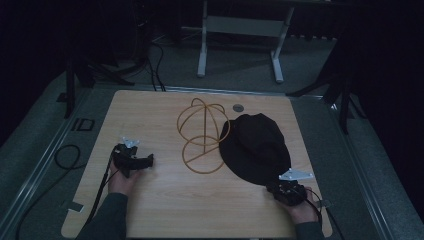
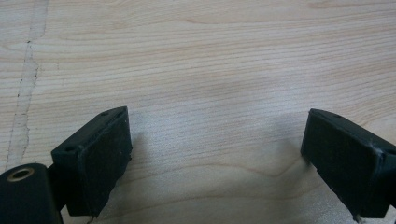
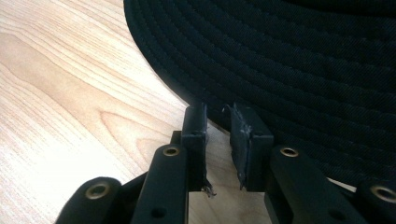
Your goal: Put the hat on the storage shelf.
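The black hat [image 1: 255,147] lies brim-down on the table's [image 1: 165,210] right half beside the wire stand [image 1: 202,135], its near rim just ahead of my right gripper [image 3: 218,122], jaws narrowed but empty, while my left gripper [image 2: 215,154] rests wide, well apart.

Dark green sleeves, black grippers with brass-ringed screw holes, 2 grey triangular plates, trailing black cables.

Hand-held gripper [image 2: 215,154] jaws wide apart, bare wooden table [image 2: 210,60]
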`<action>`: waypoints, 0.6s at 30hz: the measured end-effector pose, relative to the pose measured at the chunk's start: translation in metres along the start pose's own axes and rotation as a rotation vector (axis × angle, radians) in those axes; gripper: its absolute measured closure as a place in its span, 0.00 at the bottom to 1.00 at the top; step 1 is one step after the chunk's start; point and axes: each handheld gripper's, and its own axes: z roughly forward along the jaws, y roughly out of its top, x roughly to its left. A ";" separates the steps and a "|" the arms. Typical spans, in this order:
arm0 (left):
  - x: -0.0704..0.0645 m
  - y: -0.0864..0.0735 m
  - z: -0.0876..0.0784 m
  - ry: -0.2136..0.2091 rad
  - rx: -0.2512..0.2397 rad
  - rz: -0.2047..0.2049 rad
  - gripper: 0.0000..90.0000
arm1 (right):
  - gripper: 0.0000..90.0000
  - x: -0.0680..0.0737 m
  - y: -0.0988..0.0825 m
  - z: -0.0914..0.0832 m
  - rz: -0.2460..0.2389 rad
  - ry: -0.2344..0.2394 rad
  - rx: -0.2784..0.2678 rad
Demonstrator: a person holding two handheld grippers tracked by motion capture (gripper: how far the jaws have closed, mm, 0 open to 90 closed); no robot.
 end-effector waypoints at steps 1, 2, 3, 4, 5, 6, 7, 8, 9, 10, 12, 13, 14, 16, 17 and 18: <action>0.000 0.000 0.000 0.000 0.000 0.000 0.10 | 0.84 -0.001 0.000 0.000 0.002 0.006 -0.003; 0.000 0.000 0.000 0.000 0.000 0.000 0.10 | 0.84 -0.002 -0.001 0.000 0.011 0.019 -0.007; 0.000 0.000 0.000 0.000 0.000 0.000 0.10 | 0.84 -0.002 -0.001 0.000 0.011 0.019 -0.007; 0.000 0.000 0.000 0.000 0.000 0.000 0.10 | 0.84 -0.004 -0.002 0.000 0.026 0.036 -0.013; 0.000 0.000 0.000 0.000 0.000 0.000 0.10 | 0.84 -0.004 -0.002 0.000 0.027 0.038 -0.014; 0.000 0.000 0.000 0.000 0.000 0.000 0.10 | 0.84 -0.004 -0.002 0.000 0.027 0.038 -0.014; 0.000 0.000 0.000 0.000 0.000 0.000 0.10 | 0.84 -0.003 -0.002 0.000 0.019 0.031 -0.015; 0.000 0.000 0.000 0.000 0.000 0.000 0.10 | 0.84 -0.003 -0.002 0.000 0.019 0.031 -0.015; 0.000 0.000 0.000 0.000 0.001 0.002 0.10 | 0.84 -0.003 -0.002 0.000 0.015 0.027 -0.016; 0.000 0.000 0.000 0.000 0.000 0.000 0.10 | 0.84 -0.002 -0.002 0.000 0.007 0.023 -0.015; 0.000 0.000 0.000 0.000 0.000 0.000 0.10 | 0.84 0.000 -0.001 0.000 -0.012 0.008 -0.011; 0.000 0.000 0.000 0.000 0.001 0.002 0.10 | 0.85 0.002 0.000 0.001 -0.019 -0.001 -0.006; 0.000 0.000 0.000 0.000 0.001 0.002 0.10 | 0.85 0.002 0.000 0.001 -0.019 -0.001 -0.006; 0.000 0.000 0.000 0.000 0.000 0.000 0.10 | 0.87 0.008 0.003 0.002 -0.048 -0.008 0.006; 0.000 0.000 0.000 0.000 0.000 0.000 0.10 | 0.87 0.008 0.003 0.002 -0.048 -0.008 0.006; 0.000 0.000 0.000 0.000 0.000 0.000 0.10 | 0.87 0.010 0.005 0.002 -0.059 -0.009 0.008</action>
